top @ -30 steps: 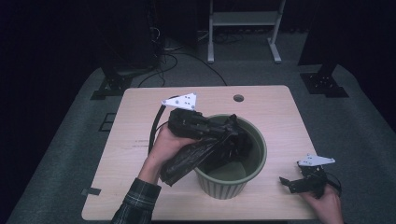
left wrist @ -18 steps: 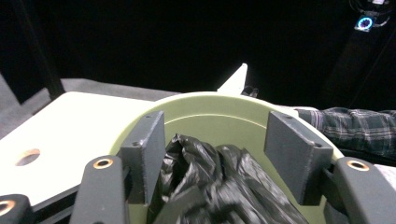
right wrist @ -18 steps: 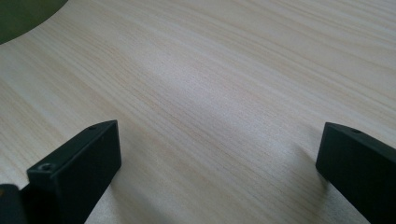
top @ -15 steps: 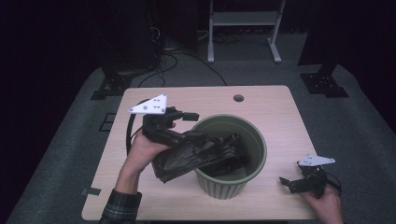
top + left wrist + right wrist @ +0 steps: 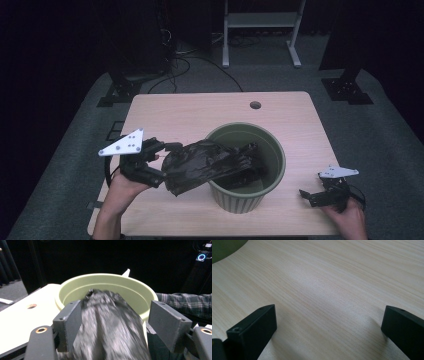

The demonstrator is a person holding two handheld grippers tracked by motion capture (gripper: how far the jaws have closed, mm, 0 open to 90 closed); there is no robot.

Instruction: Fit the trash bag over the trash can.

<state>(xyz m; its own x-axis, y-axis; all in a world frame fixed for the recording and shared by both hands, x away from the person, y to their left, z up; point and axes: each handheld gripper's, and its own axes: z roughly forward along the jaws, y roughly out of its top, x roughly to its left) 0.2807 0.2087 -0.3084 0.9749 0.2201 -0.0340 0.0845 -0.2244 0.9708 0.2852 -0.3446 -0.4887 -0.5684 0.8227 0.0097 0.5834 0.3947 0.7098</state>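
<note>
Crumpled black plastic bag (image 5: 210,165) at frame centre, draped over left rim of round green plastic bin (image 5: 272,150) on light wood table (image 5: 200,107), half in, half out. Left hand-held gripper (image 5: 167,157) at lower left: jaws just been opening, apart now w/ bag between them, right pad clear of it. Right hand-held gripper (image 5: 306,195) lower right, jaws wide apart over bare table.

Dim surroundings, lit tabletop, slight blur
</note>
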